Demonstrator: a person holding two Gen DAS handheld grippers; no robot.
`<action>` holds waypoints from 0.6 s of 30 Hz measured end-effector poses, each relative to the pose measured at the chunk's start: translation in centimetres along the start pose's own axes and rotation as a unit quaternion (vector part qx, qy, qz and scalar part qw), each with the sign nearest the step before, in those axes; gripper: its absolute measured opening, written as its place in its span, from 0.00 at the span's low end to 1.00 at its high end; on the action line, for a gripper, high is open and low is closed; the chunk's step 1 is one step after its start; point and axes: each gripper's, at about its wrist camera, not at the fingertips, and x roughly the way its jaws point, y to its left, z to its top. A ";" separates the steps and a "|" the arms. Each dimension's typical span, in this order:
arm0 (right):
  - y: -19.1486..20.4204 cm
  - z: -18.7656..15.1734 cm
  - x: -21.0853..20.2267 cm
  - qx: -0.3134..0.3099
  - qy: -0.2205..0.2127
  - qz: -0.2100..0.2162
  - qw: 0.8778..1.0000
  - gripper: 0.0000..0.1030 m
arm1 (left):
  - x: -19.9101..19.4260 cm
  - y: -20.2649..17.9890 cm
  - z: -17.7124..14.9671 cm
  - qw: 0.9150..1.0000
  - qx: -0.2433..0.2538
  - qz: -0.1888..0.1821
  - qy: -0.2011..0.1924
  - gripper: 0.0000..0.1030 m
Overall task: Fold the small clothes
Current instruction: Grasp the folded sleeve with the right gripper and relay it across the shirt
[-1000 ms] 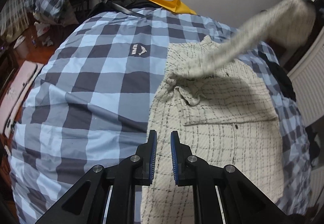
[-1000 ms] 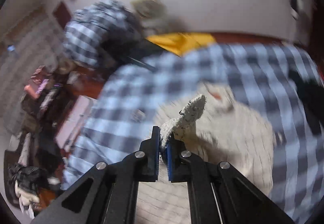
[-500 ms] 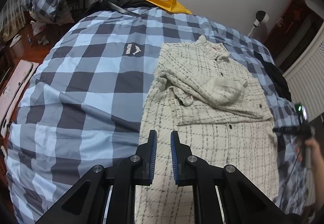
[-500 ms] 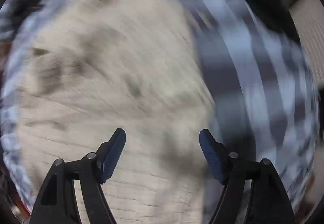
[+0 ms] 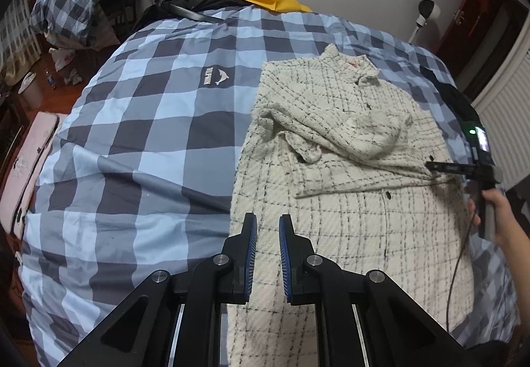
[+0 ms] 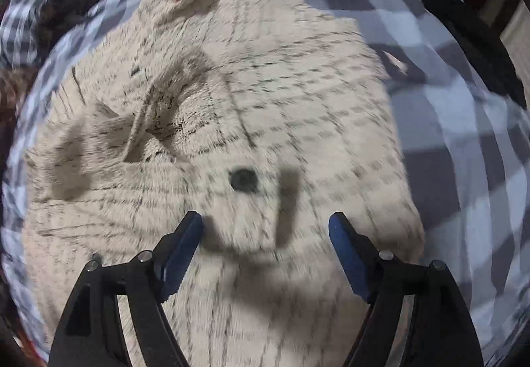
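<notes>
Now – right gripper [image 6: 265, 231] opening, empty | cream jacket [image 5: 347, 168] – sleeve folded

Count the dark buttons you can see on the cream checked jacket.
2: one button near the jacket's right edge, one button lower on the front. Folded sleeve may hide others.

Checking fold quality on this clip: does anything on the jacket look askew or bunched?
Yes. The folded-in sleeve lies crooked across the cream checked jacket, its cuff crumpled and turned up near the left edge instead of lying flat.
</notes>
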 end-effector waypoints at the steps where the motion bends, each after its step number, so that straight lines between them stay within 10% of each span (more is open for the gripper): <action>1: 0.8 0.3 0.1 -0.016 0.001 -0.009 1.000 0.73 | 0.1 0.0 0.0 1.000 0.002 0.002 0.000 0.12; 3: 1.6 0.5 0.8 -0.026 0.006 -0.007 1.000 0.73 | 0.2 -0.1 0.1 1.000 0.003 0.004 0.001 0.12; 5: 1.2 0.7 0.3 0.004 0.003 0.071 0.997 0.52 | 0.4 -0.1 0.1 1.000 0.003 0.004 0.002 0.12; 7: 0.3 1.4 -0.9 0.041 -0.014 0.132 0.990 0.01 | 0.4 -0.2 0.1 1.000 0.004 0.004 0.003 0.12; 18: -3.7 3.6 -15.2 0.105 -0.252 0.213 0.938 0.01 | 0.1 -0.2 0.0 1.000 0.001 0.004 0.000 0.12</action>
